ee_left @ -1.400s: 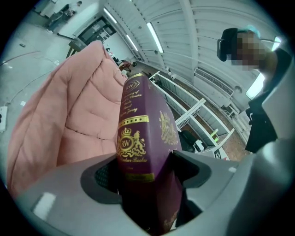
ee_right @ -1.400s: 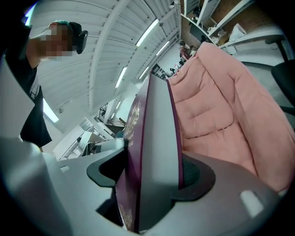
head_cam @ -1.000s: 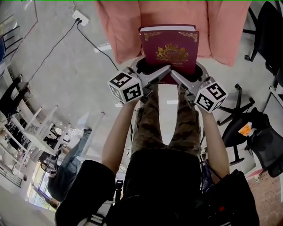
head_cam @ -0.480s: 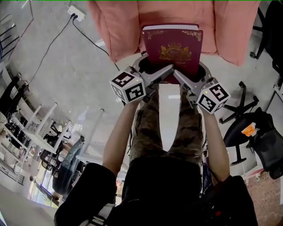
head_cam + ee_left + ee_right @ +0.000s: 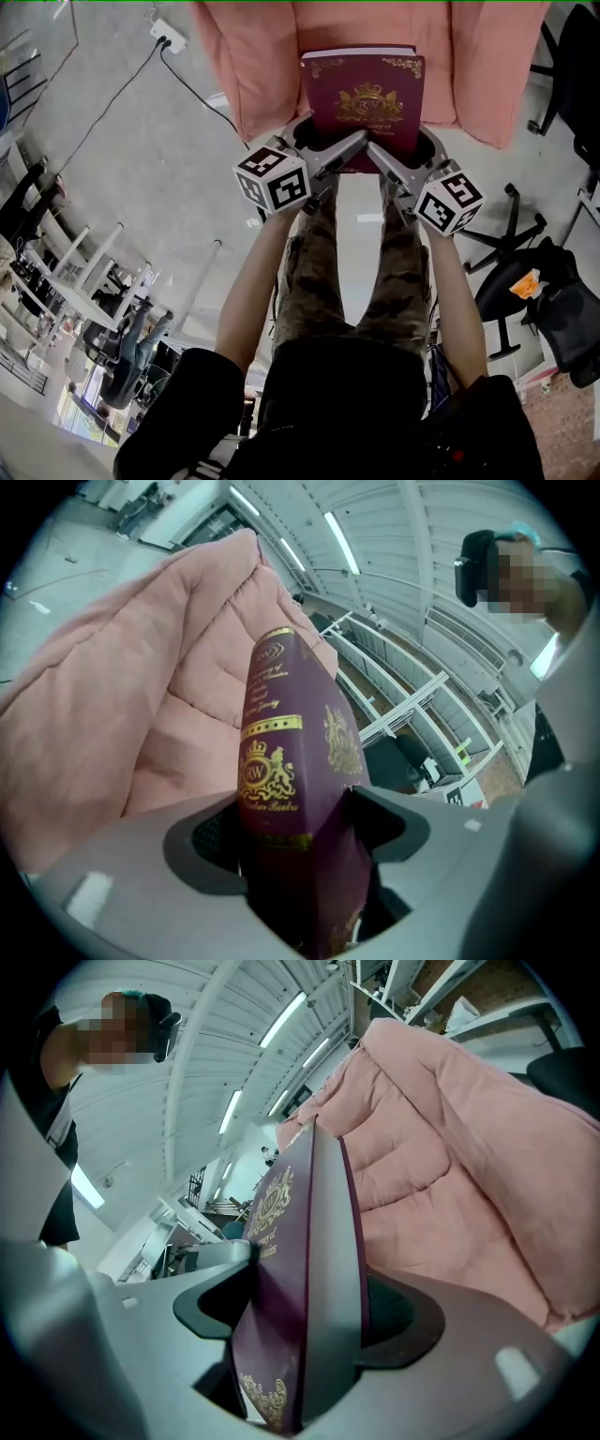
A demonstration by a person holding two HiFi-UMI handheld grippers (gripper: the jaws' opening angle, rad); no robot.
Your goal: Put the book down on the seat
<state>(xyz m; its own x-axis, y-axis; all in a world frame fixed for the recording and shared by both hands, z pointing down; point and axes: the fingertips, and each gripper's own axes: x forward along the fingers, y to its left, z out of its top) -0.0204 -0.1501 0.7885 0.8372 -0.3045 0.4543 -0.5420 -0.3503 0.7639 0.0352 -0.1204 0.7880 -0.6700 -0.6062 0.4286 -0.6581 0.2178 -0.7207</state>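
One book [image 5: 364,98] tight in left tool [image 5: 343,151] and right tool [image 5: 386,161]

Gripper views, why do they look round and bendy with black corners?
Left gripper view: a wide lens curves the ceiling and darkens the corners, yet the book is sharp. Right gripper view: same bending, book close and big. Head view: milder bending.
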